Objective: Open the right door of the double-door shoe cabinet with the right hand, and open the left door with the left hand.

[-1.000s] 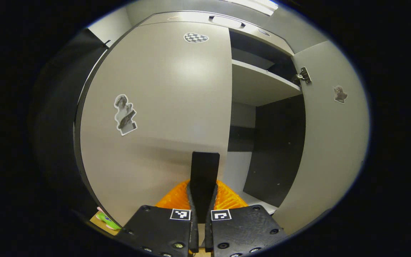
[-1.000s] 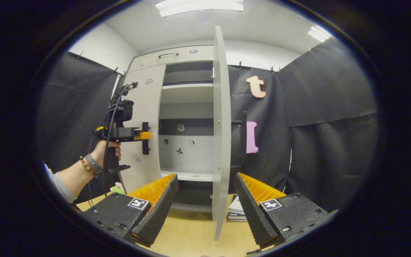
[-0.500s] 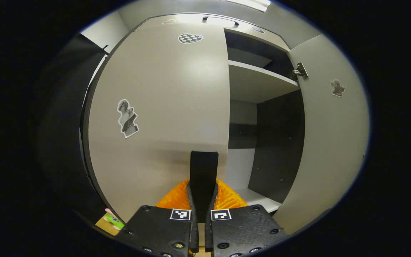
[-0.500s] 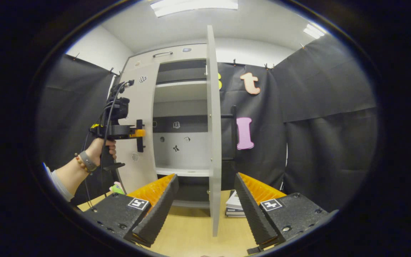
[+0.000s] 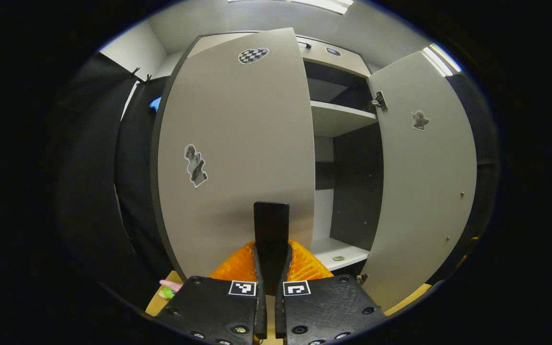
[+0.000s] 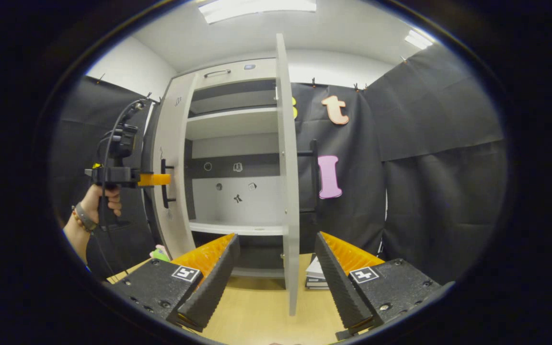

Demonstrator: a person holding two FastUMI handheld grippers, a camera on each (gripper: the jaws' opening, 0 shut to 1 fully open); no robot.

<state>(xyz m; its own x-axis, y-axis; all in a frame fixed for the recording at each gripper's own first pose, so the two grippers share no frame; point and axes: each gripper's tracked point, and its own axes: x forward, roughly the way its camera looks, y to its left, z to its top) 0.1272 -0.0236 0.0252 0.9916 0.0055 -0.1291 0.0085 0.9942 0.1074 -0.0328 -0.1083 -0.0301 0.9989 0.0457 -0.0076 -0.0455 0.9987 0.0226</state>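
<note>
The shoe cabinet [image 6: 233, 143] stands against the black booth wall with both doors swung out, its pale shelves [image 6: 230, 122] and dark inner panels exposed. In the right gripper view the right door [image 6: 285, 167] juts edge-on toward the camera at 12 o'clock, its black handle [image 6: 313, 175] on the far face, and the left door [image 6: 170, 163] hangs partly open at 10 o'clock. In the left gripper view the left door [image 5: 237, 153] fills the middle, carrying a checkered sticker [image 5: 253, 55] at 12 o'clock and a figure sticker [image 5: 195, 165] at 9 o'clock, while the right door [image 5: 424, 182] stands open at 3 o'clock with a small sticker [image 5: 419, 120] near its top.

The left gripper [image 5: 271, 249] is clamped on the left door's black handle [image 5: 271, 225], its orange fingers [image 5: 300, 263] pressed to either side. From the right gripper view, a hand [image 6: 101, 199] holds that same gripper [image 6: 156, 179] at 9 o'clock against the handle [image 6: 165, 184].

The right gripper [image 6: 276, 268] hangs with its fingers [image 6: 209, 268] wide apart, the right door's lower edge between them but touching neither. A stack of books [image 6: 315, 278] lies on the wooden surface [image 6: 257, 311] by the cabinet's foot, and a small green-and-pink toy [image 6: 160, 252] sits at 7 o'clock.
</note>
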